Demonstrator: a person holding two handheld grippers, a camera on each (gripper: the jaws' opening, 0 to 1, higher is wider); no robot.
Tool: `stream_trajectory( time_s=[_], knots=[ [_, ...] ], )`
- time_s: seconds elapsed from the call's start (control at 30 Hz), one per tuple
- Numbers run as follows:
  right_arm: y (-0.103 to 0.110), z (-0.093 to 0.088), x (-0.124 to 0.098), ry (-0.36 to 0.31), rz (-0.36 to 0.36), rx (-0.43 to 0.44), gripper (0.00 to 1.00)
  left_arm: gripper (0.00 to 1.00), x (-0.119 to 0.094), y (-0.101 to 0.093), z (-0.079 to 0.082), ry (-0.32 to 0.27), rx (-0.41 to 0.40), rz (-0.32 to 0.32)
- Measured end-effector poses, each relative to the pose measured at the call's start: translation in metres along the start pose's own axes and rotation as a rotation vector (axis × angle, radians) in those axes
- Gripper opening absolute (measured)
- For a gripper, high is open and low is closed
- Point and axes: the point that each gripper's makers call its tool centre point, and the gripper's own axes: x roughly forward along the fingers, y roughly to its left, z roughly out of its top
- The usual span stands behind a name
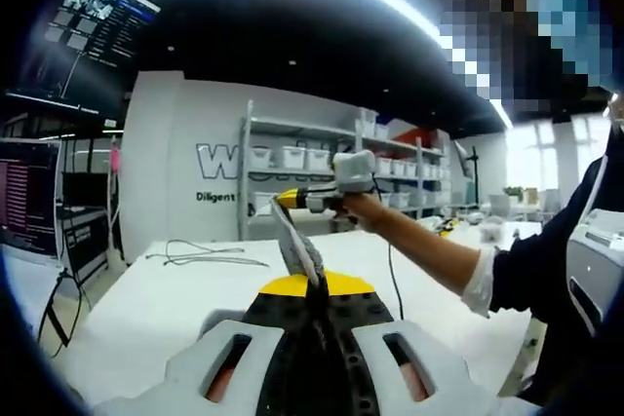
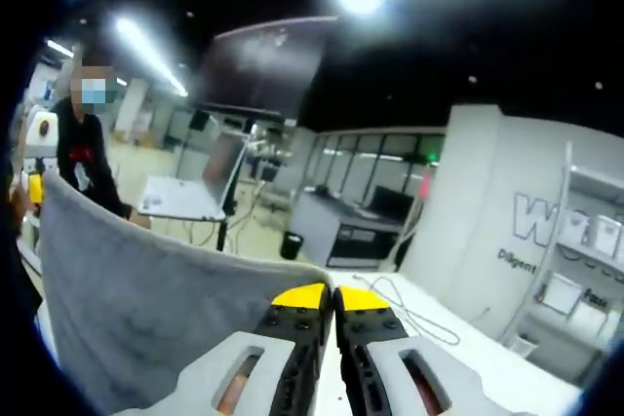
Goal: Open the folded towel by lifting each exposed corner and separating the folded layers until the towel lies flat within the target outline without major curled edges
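Observation:
The grey towel [image 1: 294, 244] is held up in the air, stretched between the two grippers above the white table [image 1: 146, 309]. In the left gripper view it shows edge-on as a narrow strip. My left gripper [image 1: 316, 285] is shut on its near corner. A person's hand holds my right gripper [image 1: 284, 200], shut on the far corner. In the right gripper view the towel [image 2: 166, 309] hangs as a broad sheet to the left of my right gripper [image 2: 332, 297], whose yellow-tipped jaws pinch its top edge. The left gripper [image 2: 37, 186] holds the sheet's far left corner.
Loose cables [image 1: 205, 258] lie on the table's far left part. Shelves with white bins [image 1: 292, 158] stand behind it, and monitors [image 1: 29, 197] at the left. A person's sleeve [image 1: 546, 260] is at the right. Another person [image 2: 88, 148] stands by a desk with a laptop [image 2: 210, 182].

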Motion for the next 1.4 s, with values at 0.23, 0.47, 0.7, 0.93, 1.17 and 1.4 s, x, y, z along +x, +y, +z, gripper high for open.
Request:
stream_trajectory(
  time_s=[0.23, 0.47, 0.7, 0.93, 1.17, 1.4],
  knots=[
    [-0.001, 0.001, -0.006, 0.001, -0.009, -0.014, 0.0, 0.02, 0.002, -0.004, 0.002, -0.005, 0.005, -0.012],
    [-0.006, 0.005, -0.009, -0.003, -0.016, -0.017, 0.0, 0.02, 0.003, -0.006, 0.005, -0.007, 0.017, -0.018],
    [-0.005, 0.009, -0.015, -0.006, -0.035, -0.021, 0.0, 0.02, 0.003, -0.011, 0.005, 0.001, 0.005, -0.039],
    [-0.005, 0.013, -0.017, -0.006, -0.045, -0.032, 0.0, 0.02, 0.003, -0.014, 0.009, -0.006, 0.016, -0.046],
    [-0.009, 0.014, -0.022, 0.0, -0.055, -0.032, 0.0, 0.02, 0.005, -0.018, 0.012, -0.014, 0.018, -0.061],
    [-0.007, 0.011, -0.031, 0.011, -0.067, -0.037, 0.0, 0.02, 0.006, -0.021, 0.012, -0.015, 0.021, -0.073]
  ],
)
